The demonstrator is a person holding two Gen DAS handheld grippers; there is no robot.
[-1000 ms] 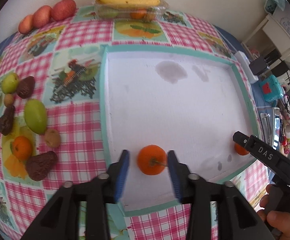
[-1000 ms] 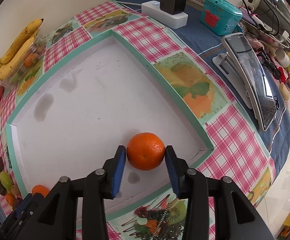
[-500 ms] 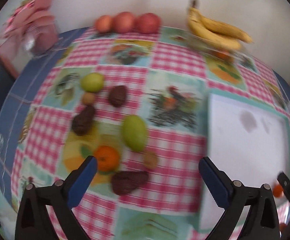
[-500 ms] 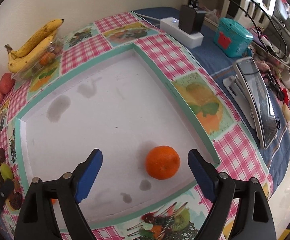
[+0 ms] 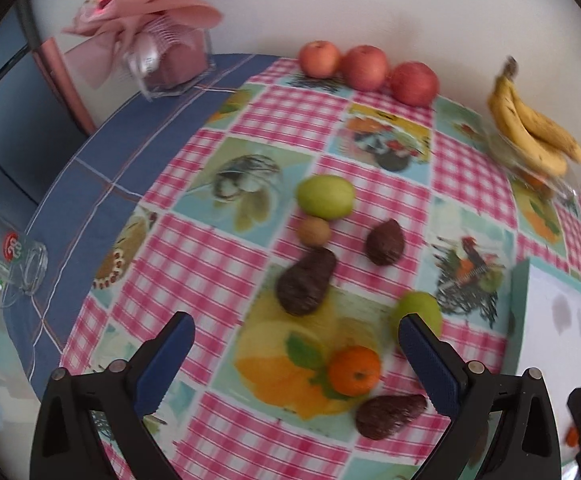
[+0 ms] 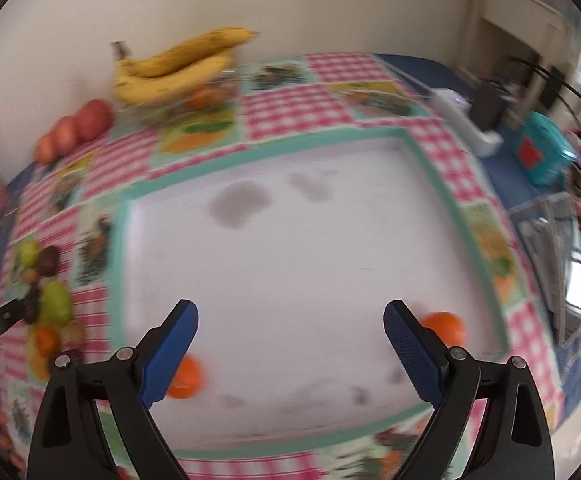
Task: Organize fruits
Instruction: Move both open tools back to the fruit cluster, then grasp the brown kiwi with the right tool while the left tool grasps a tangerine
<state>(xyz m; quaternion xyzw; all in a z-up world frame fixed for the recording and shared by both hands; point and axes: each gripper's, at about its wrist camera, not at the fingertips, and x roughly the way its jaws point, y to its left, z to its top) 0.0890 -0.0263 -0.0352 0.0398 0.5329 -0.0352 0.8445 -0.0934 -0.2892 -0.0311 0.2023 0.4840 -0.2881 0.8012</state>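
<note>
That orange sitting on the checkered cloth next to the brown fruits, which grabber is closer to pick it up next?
Probably the left. The left gripper hangs open right above the orange, while the right gripper, also open, points into the white tray.

Soft, even daylight filled both views, bright on the far wall (image 5: 370,8), with only faint shadows. Strong light glared at the right view's far right edge. Fisheye distortion bowed the checked tablecloth (image 5: 218,264) and left black corners. Motion blur smeared the right view's white tray (image 6: 290,248) and bananas (image 6: 178,68); the left view looked only mildly soft.
</note>
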